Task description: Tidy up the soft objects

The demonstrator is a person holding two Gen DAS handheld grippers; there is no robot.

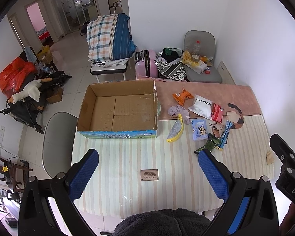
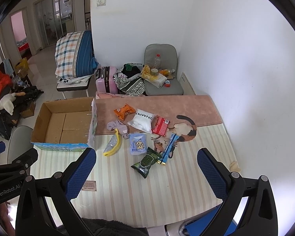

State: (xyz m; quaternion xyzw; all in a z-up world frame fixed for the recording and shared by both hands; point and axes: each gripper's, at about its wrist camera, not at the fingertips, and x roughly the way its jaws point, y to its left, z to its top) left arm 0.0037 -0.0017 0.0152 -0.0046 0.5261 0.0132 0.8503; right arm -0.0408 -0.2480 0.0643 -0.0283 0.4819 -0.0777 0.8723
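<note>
Your left gripper point(image 1: 148, 174) and right gripper point(image 2: 146, 172) both spread wide, nothing held. Soft packets point(image 2: 145, 162) scattered loose beside bare cardboard box point(image 2: 63, 106).

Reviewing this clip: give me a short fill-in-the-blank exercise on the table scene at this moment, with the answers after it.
1. The cardboard box on the table holds ____.
2. The jaws of the left gripper and the right gripper stand ____.
3. The packet nearest the right gripper is dark ____ in colour.
4. The yellow-edged pouch lies between the box and the light ____ tissue pack.

Answers: nothing; open; green; blue
</note>
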